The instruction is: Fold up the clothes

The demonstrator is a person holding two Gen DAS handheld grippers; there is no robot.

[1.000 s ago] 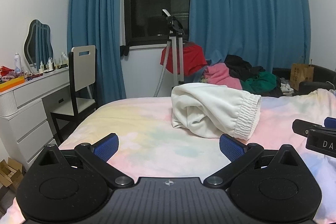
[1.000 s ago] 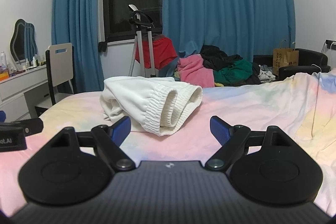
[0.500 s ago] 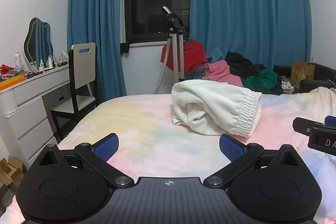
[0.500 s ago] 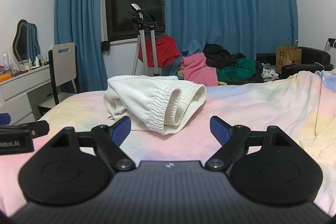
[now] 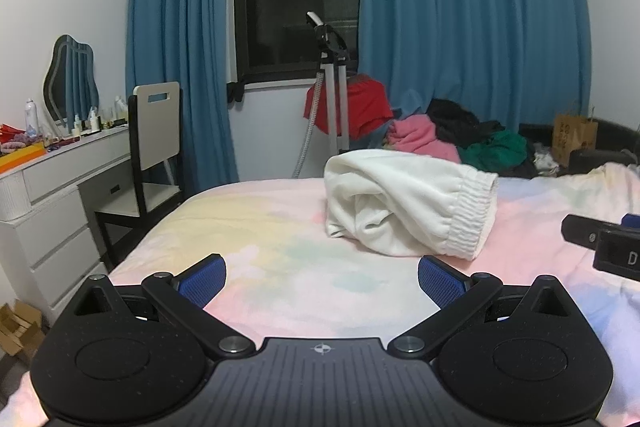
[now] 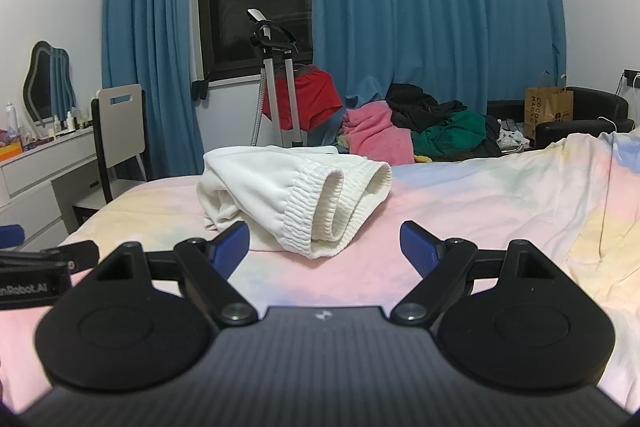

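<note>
A white garment (image 5: 404, 203) with a ribbed elastic band lies bundled on the pastel bedspread (image 5: 280, 227), ahead and slightly right in the left wrist view. The same white garment (image 6: 292, 191) sits just ahead and left of centre in the right wrist view, its ribbed openings facing me. My left gripper (image 5: 322, 277) is open over bare bedspread, short of the bundle, with nothing between its blue pads. My right gripper (image 6: 325, 249) is also open, and the band's lower edge sits just beyond its gap. The other gripper's tip shows at each view's edge.
A pile of pink, black and green clothes (image 6: 416, 131) lies beyond the bed. A stand (image 6: 276, 83) with a red garment is by the window. A chair (image 5: 154, 143) and white dresser (image 5: 48, 195) are on the left. A paper bag (image 6: 548, 107) sits on a black seat on the right.
Both views have shifted slightly, and the white bundle now sits a little lower in each. Both grippers stay open and empty.
</note>
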